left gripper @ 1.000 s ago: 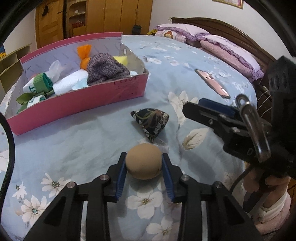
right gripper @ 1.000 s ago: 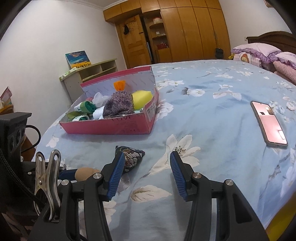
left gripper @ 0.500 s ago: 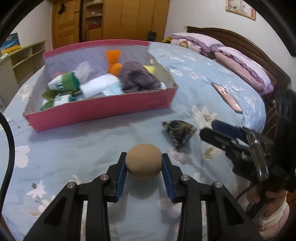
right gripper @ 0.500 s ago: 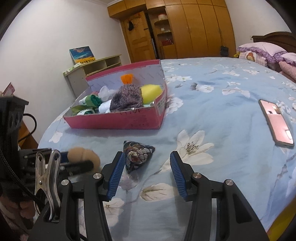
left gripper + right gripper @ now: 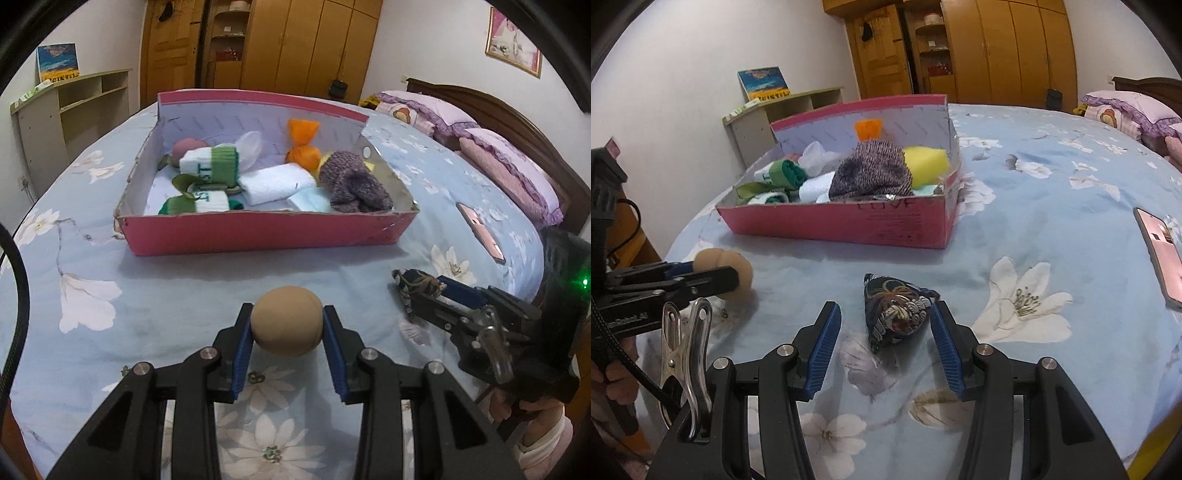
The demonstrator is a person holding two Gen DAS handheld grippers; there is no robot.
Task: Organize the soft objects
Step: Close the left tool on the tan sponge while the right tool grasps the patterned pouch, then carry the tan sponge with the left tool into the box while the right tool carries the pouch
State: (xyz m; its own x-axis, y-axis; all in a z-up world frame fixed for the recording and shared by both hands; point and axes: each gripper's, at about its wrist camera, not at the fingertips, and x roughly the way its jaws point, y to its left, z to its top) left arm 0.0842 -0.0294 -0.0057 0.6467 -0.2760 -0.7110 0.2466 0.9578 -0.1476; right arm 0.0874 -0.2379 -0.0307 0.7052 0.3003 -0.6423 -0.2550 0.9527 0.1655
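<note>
Grippers: 2, left gripper point(image 5: 288, 328) and right gripper point(image 5: 884, 332)
Tan balls: 1 point(image 5: 287, 325)
Patterned pouches: 1 point(image 5: 895, 312)
Pink boxes: 1 point(image 5: 266, 230)
Green-banded sock rolls in box: 2 point(image 5: 210, 164) point(image 5: 201, 202)
Orange pieces in box: 1 point(image 5: 303, 146)
Knitted purple items: 1 point(image 5: 352, 182)
Yellow sponges: 1 point(image 5: 927, 164)
White folded cloths: 1 point(image 5: 275, 184)
Phones on bed: 1 point(image 5: 480, 230)
Pillows: 2 in view point(image 5: 421, 110) point(image 5: 509, 166)

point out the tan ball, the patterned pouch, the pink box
tan ball point(image 5: 285, 320), left wrist view, front face
patterned pouch point(image 5: 894, 313), right wrist view, middle of front side
pink box point(image 5: 258, 232), left wrist view, near wall
</note>
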